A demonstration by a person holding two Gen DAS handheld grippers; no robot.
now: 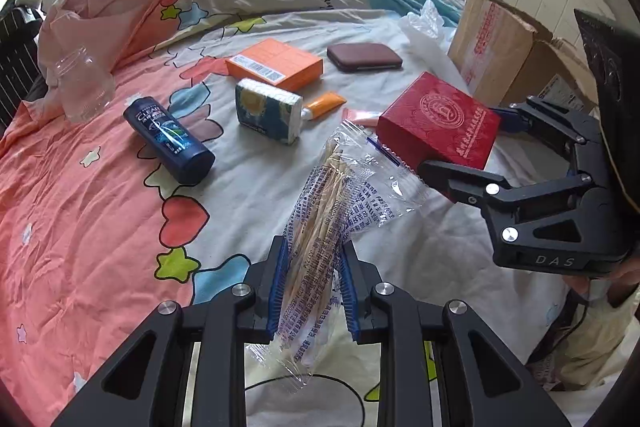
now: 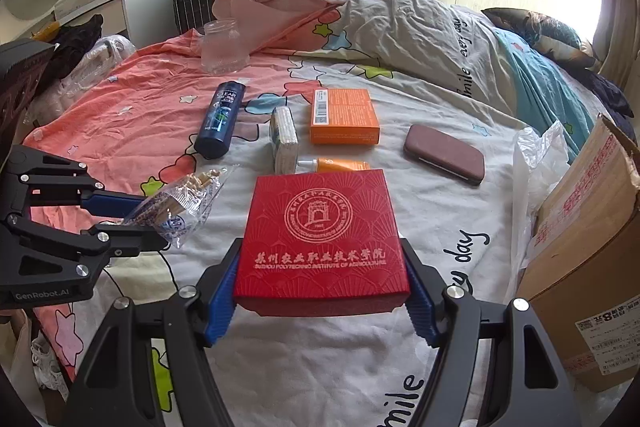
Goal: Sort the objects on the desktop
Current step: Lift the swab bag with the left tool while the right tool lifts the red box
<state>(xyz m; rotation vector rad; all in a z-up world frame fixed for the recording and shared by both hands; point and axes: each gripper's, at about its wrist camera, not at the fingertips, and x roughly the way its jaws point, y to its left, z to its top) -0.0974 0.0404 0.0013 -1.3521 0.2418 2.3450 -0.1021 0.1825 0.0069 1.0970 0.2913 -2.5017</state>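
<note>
The left tool point(image 1: 312, 291) was pinching a clear packet of wooden sticks point(image 1: 332, 195) between its blue pads, the packet standing up and forward from the grip so that most of its length hung free above the bed point(image 1: 100, 195). Holding it low on the wrapper probably kept the sticks from sliding out of the crinkly plastic.

To that tool's right, the right tool point(image 2: 320, 291) was clamped across the near end of a flat red box point(image 2: 320, 227), one pad on each side edge, with the lid facing up. The wide grip suited the box's stiff sides and kept it level.

Ahead of both tools the other things lay on the quilt: a dark blue shampoo bottle point(image 1: 168, 139) on its side to the far left, a pack of tissues point(image 1: 268, 111) and an orange tube point(image 1: 324, 105) just beyond the red box, an orange box point(image 1: 276, 63) and a brown case point(image 1: 364, 57) further on, and a glass jar point(image 2: 222, 45) furthest away. A cardboard carton point(image 2: 580, 247) stood on the right tool's right, seemingly the place where sorted things were meant to go.
</note>
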